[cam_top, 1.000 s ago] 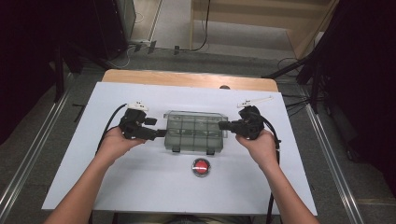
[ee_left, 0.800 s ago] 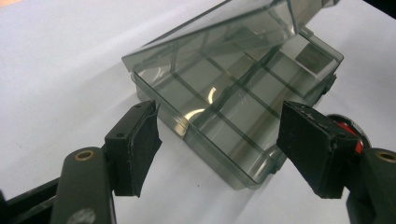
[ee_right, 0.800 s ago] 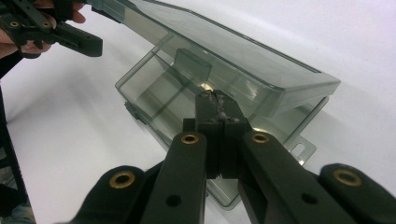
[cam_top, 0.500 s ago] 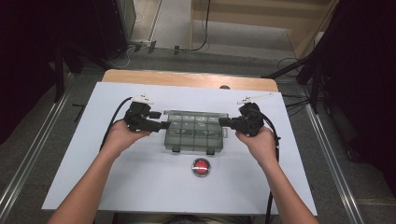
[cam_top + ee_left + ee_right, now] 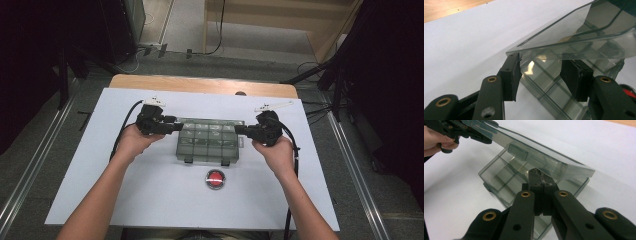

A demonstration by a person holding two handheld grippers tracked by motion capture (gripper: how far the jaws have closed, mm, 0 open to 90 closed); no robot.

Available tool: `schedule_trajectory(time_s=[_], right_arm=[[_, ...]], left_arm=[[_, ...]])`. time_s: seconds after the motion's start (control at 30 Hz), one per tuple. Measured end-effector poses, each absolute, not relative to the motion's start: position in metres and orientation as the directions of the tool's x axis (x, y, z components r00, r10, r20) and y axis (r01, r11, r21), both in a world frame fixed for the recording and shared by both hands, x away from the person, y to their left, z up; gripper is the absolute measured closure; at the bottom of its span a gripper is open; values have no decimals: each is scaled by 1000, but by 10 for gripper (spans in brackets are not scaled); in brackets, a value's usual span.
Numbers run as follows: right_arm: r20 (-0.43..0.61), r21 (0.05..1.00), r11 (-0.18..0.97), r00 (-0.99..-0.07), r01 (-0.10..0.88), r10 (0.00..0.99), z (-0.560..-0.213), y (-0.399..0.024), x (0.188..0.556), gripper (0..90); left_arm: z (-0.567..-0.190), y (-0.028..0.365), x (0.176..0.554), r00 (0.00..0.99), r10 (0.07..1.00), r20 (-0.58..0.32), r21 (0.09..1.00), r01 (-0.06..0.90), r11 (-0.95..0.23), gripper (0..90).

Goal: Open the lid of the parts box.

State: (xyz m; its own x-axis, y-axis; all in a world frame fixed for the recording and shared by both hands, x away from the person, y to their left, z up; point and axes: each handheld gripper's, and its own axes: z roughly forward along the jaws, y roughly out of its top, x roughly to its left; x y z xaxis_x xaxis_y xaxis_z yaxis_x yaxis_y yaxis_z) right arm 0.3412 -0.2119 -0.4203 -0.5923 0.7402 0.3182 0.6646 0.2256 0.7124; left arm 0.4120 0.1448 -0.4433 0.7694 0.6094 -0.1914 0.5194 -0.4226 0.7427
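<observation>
White table [image 5: 125, 200] carried a clear plastic compartment box [image 5: 207, 145] at its centre, between the two hands, with a round red button [image 5: 215, 179] just in front of it on the person's side. The box's hinged lid [image 5: 534, 157] stood partly raised, tilted up over the empty compartments. Left gripper [image 5: 172, 125] sat at the box's left end; in the left gripper view its jaws had just been closing, half-parted, one pad [image 5: 511, 75] at the lid's corner outside the wall and the other inside over the compartments. Whether the pads yet pressed on lid or wall could not be told. Right gripper [image 5: 239, 130] was at the right end, jaws closed together under the raised lid's edge, seemingly pinching the box's rim, steadying it. Judged step: opening the lid, base braced on the right. Next move likely calls for a firm pinch on the lid's corner, then swinging it back on its hinge without dragging the box.
</observation>
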Motion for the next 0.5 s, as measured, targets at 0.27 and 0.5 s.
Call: schedule_trajectory(time_s=[0.27,0.5], right_arm=[[309,724,225,-599,652,739,-427,-210,337,881],[305,730,221,-597,647,742,-434,-216,331,764]], left_arm=[[-443,144,413,779,607,-158,750,494,-439,532],[-442,144,412,783,602,-158,752,491,-440,531]])
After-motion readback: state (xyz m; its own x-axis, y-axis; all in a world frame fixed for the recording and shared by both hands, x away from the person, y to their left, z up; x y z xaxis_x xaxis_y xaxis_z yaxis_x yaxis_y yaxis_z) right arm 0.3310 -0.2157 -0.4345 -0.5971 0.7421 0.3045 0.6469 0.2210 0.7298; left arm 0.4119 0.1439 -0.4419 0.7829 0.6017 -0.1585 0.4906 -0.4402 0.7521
